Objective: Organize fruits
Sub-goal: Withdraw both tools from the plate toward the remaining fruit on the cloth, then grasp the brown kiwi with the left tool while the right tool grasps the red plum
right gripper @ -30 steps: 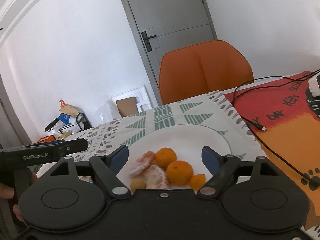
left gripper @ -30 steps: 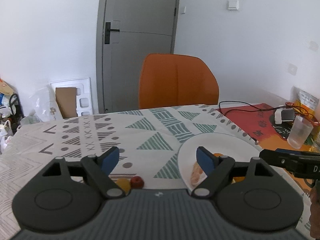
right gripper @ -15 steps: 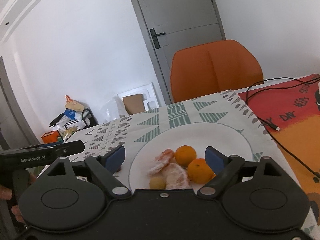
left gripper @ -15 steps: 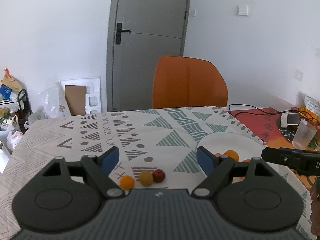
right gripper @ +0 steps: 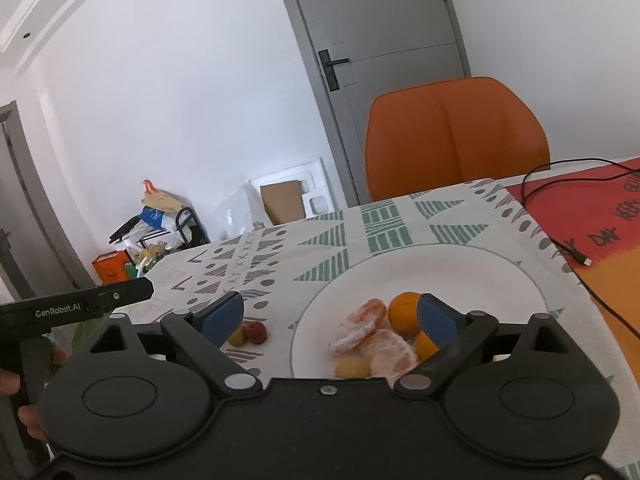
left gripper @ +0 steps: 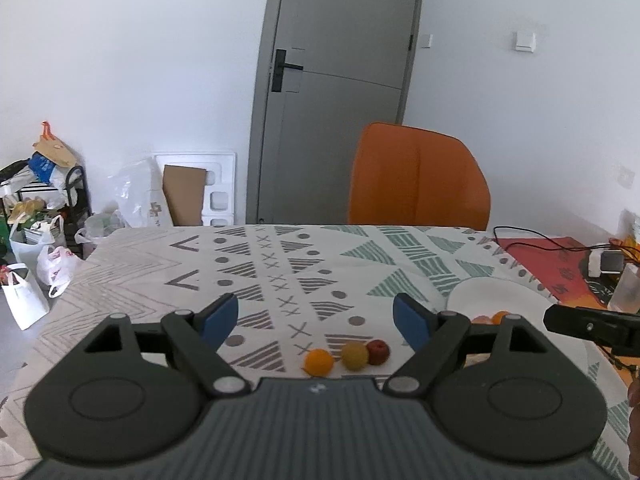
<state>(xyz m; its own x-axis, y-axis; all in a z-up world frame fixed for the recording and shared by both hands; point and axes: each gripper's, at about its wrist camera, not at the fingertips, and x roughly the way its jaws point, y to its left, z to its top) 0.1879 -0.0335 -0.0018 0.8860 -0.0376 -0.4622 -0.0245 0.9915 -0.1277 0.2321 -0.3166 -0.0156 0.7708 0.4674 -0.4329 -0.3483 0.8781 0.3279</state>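
Three small fruits lie in a row on the patterned tablecloth: an orange one (left gripper: 318, 362), a yellow one (left gripper: 354, 356) and a dark red one (left gripper: 378, 352). My left gripper (left gripper: 316, 316) is open and empty, just behind and above them. A white plate (right gripper: 472, 276) holds whole oranges (right gripper: 404, 313), peeled orange pieces (right gripper: 386, 354) and a small yellow fruit (right gripper: 351, 369). My right gripper (right gripper: 330, 316) is open and empty over the plate's near left rim. The red fruit (right gripper: 255, 332) also shows in the right wrist view, left of the plate.
An orange chair (left gripper: 418, 178) stands at the table's far edge. A red and orange mat (right gripper: 592, 220) with a black cable (right gripper: 560, 240) lies right of the plate. A clear plastic cup (left gripper: 624, 286) stands at far right. Bags and boxes (left gripper: 36, 216) clutter the floor at left.
My left gripper has swung left and pulled back, so the three loose fruits now lie between its fingers. My right gripper has shifted left and closer, with the plate now to its right.
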